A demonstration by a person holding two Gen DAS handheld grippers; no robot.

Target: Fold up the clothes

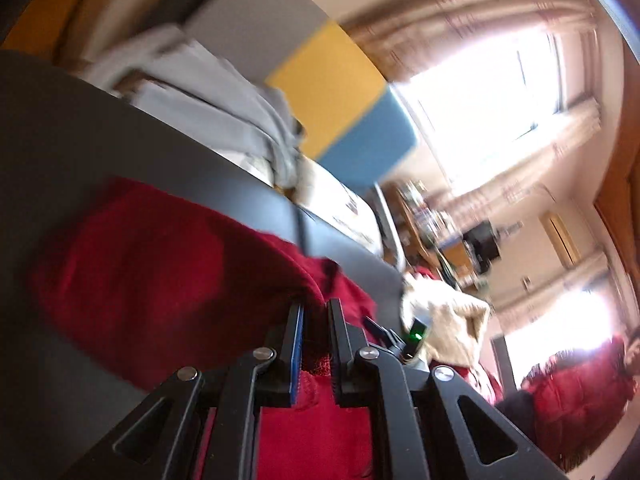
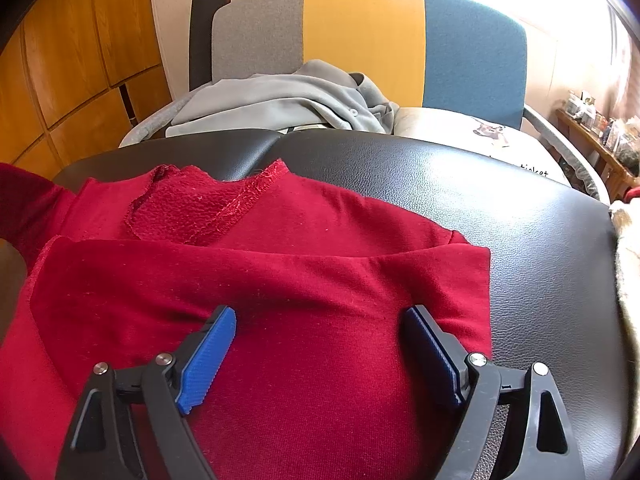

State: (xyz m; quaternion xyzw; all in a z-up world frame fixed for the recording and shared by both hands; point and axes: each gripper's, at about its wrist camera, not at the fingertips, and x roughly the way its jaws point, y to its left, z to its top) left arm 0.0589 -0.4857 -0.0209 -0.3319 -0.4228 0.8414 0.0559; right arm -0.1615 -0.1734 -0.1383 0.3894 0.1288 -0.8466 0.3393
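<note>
A red sweatshirt lies partly folded on a black leather surface, its neck opening toward the far side. My right gripper hovers open just above the folded cloth, blue pads wide apart and empty. In the blurred, tilted left wrist view, my left gripper is shut on a fold of the red sweatshirt, which hangs lifted from the fingers above the black surface. At the left edge of the right wrist view a raised part of the red cloth shows.
Behind the black surface stands a chair with a grey, yellow and blue back, holding a grey garment and a white printed cushion. A cream fleece item lies at the right edge. Wooden panelling is at the left.
</note>
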